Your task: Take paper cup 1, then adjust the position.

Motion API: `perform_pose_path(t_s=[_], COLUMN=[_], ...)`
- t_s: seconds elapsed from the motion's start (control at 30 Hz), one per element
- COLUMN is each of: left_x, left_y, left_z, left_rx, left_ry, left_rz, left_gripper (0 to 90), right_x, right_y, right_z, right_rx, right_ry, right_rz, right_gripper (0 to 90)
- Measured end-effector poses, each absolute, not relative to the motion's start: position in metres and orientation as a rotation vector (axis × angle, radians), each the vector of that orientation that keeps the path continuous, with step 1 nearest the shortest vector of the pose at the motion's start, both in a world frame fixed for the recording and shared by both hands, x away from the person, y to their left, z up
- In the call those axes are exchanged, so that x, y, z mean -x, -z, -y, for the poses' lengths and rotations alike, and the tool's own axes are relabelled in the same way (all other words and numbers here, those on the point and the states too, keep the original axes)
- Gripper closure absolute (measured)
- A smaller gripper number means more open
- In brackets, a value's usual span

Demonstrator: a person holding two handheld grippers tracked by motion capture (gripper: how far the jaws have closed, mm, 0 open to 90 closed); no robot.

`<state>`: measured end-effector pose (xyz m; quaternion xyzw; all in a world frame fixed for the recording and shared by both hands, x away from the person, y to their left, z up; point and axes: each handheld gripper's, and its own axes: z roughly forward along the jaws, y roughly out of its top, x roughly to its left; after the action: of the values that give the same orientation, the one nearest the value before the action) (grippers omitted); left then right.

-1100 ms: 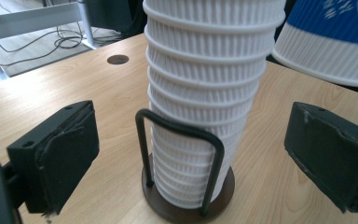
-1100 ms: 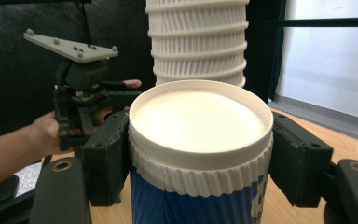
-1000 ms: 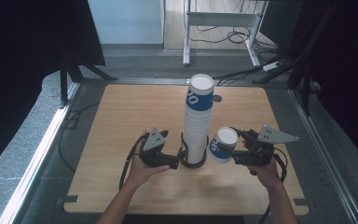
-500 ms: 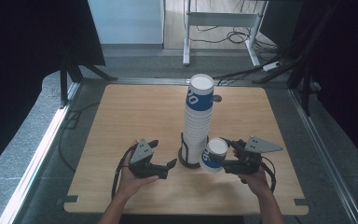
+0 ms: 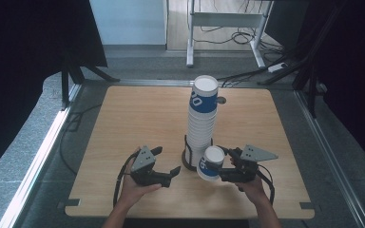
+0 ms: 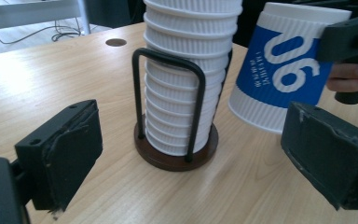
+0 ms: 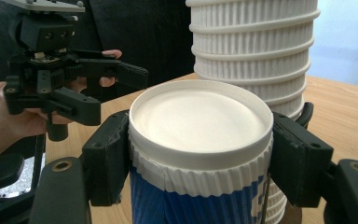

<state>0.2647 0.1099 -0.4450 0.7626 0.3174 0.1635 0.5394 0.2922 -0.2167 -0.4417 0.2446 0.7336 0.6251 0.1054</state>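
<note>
Blue-and-white paper cup [image 5: 212, 163] sits clamped between my right gripper's [image 5: 224, 167] jaws, one pad on each side just under the rim; in the right gripper view the cup [image 7: 198, 140] has its white open mouth facing the camera and the jaws hug its ribbed collar. From the high view the cup is tilted, lifted off the wooden table [image 5: 138, 114], its rim just beside the foot of the tall cup stack [image 5: 201, 121]. In the left gripper view the cup [image 6: 282, 65] hangs to the right of the stack [image 6: 182, 79], white base down and clear of the tabletop, printed "06" showing.

The stack stands upright in a dark round holder [image 6: 177, 151] with a black wire loop rising along its side; top cup carries the same blue band.

My left gripper [image 5: 164, 168] lies near the table's front edge, left of the holder, jaws spread wide with nothing between them, pointed toward the stack. Apart from holder and cup, not touching either
</note>
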Motion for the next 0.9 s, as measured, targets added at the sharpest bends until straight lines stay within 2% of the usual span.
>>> perform_pose_path(t_s=[0.5,0.9], left_x=[-0.256,-0.250], left_y=[0.448,0.463], left_z=[-0.105,-0.073], left_rx=[-1.836,-1.934], left_ry=[-0.364,-0.318], left_rz=[-0.733,-0.665], left_gripper=[5.0,4.0], right_x=[-0.292,-0.291], right_y=[0.445,0.447], right_z=[0.212,0.201], right_rx=[-0.745,-0.728], right_ry=[-1.829,-1.834], right_rz=[-2.127,-2.131], right_gripper=[29.0,29.0])
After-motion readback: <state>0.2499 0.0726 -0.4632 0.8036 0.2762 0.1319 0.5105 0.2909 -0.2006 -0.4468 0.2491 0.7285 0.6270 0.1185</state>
